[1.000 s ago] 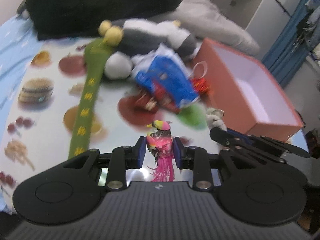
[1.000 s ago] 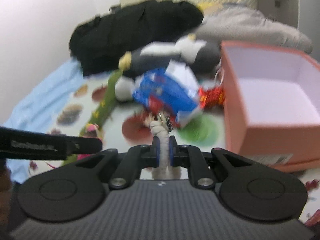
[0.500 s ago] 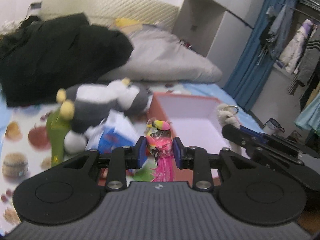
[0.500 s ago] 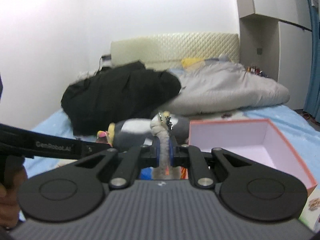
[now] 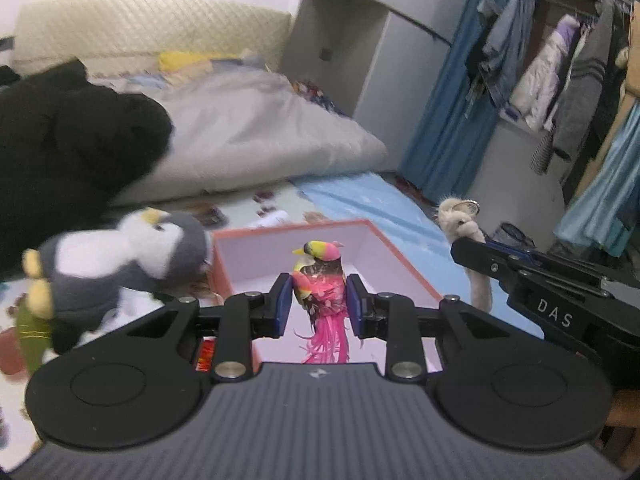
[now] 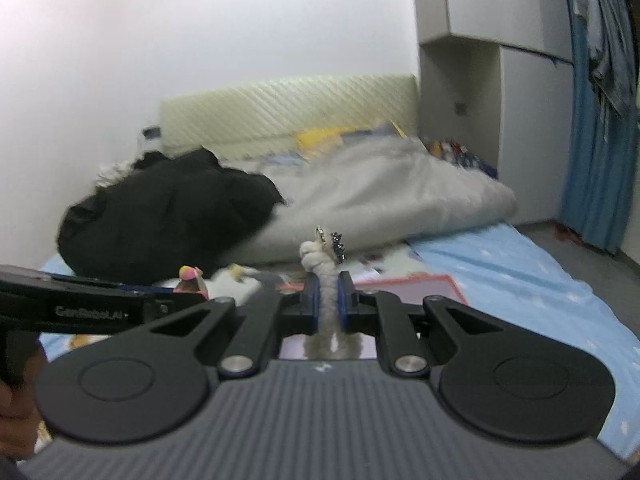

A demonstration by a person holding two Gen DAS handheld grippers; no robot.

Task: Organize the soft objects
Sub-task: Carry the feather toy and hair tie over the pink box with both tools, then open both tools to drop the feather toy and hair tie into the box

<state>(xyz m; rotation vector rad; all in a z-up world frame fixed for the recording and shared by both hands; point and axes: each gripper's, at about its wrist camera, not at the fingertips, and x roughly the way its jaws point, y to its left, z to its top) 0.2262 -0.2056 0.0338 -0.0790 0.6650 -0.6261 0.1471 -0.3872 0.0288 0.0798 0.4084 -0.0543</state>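
The open salmon-pink cardboard box with a pale lining (image 5: 320, 248) sits on the bed's printed sheet, and judging by the task, both small toys belong inside it. Each should be carried over the pale floor of the box, clear of the rim, and lowered before the jaws part, since light things dropped from high up may bounce out. The grey-and-white plush penguin (image 5: 132, 256) lies against the box's left wall and is best left undisturbed. The left gripper (image 5: 318, 308) is clamped on a pink feathered toy bird with a yellow-and-pink head (image 5: 320, 292), held above the box's near half. The right gripper (image 6: 328, 308) is closed tight on a cream fluffy keychain charm with a metal ring (image 6: 323, 276).

The left wrist view shows the box's whole interior, the penguin and the charm dangling beside the box; the right wrist view shows only a far corner of the box, but the pinch on the charm close up
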